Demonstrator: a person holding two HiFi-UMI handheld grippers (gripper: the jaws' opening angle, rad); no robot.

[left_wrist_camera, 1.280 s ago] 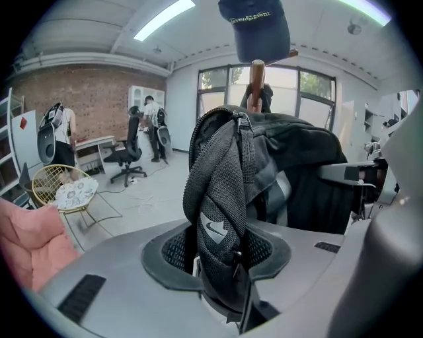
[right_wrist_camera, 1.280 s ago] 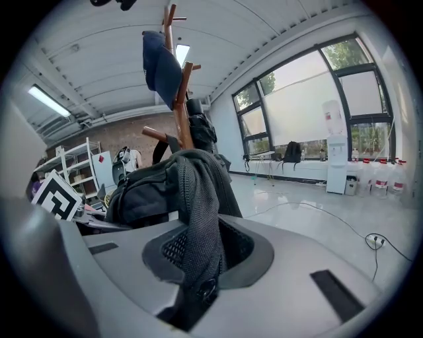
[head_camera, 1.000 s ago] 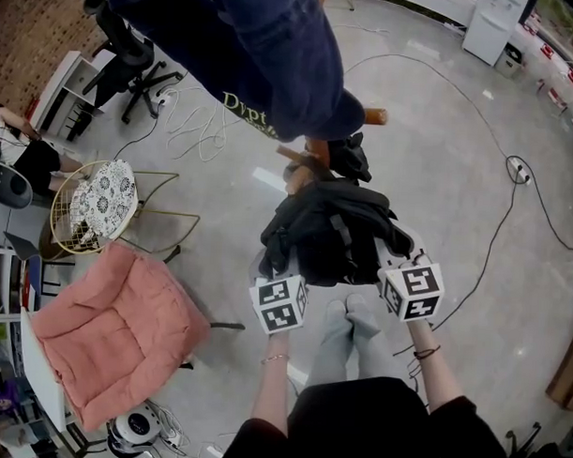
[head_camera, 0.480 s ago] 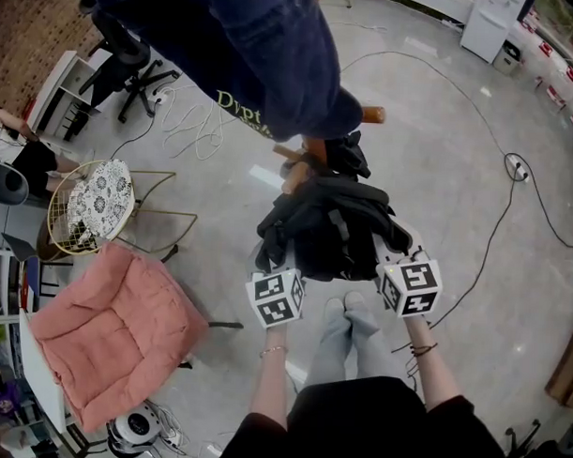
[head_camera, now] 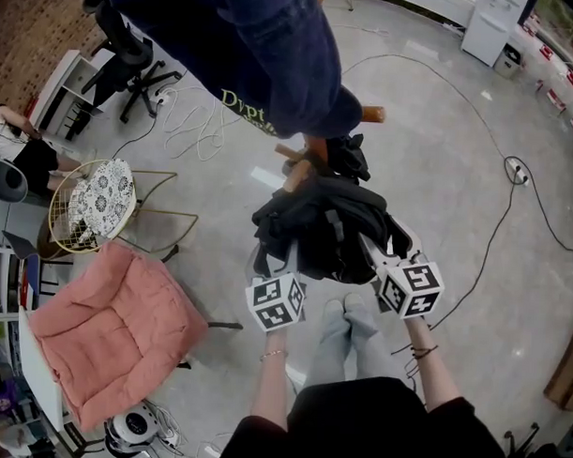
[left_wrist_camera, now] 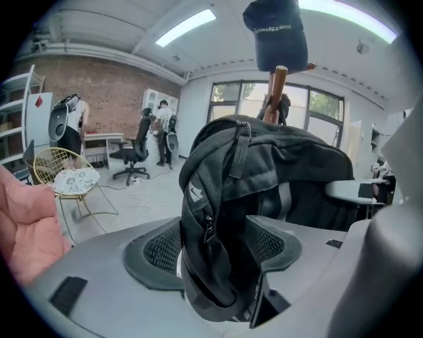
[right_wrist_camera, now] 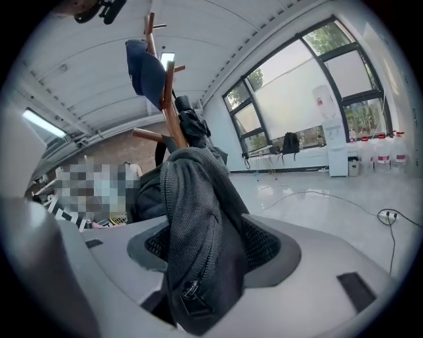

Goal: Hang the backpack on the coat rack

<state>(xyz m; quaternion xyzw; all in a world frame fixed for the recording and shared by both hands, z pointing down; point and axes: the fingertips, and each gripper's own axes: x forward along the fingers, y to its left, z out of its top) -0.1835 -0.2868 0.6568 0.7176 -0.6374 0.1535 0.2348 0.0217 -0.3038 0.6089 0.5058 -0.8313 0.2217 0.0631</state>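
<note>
A black backpack (head_camera: 324, 229) hangs against the wooden coat rack (head_camera: 298, 172); which peg bears it I cannot tell. My left gripper (head_camera: 272, 262) is at its lower left and my right gripper (head_camera: 380, 251) at its lower right. In the left gripper view a zippered fold of the backpack (left_wrist_camera: 218, 218) droops between the jaws of the left gripper (left_wrist_camera: 218, 254), which are opening, mesh pads bare on both sides. The right gripper (right_wrist_camera: 205, 254) is opening too, with a ribbed backpack edge (right_wrist_camera: 192, 231) lying loose between its pads. A navy cap (left_wrist_camera: 277, 33) tops the rack pole (right_wrist_camera: 170, 105).
A pink cushioned chair (head_camera: 114, 330) and a gold wire chair (head_camera: 95, 203) stand to the left. An office chair (head_camera: 133, 58) is at the far left. Cables (head_camera: 514, 170) trail over the floor at right. The person's grey-socked feet (head_camera: 348, 338) are right below the backpack.
Both grippers' jaws have spread wider around the backpack's lower corners. The backpack has settled a little up and left toward the rack. The hands have stayed in place.
</note>
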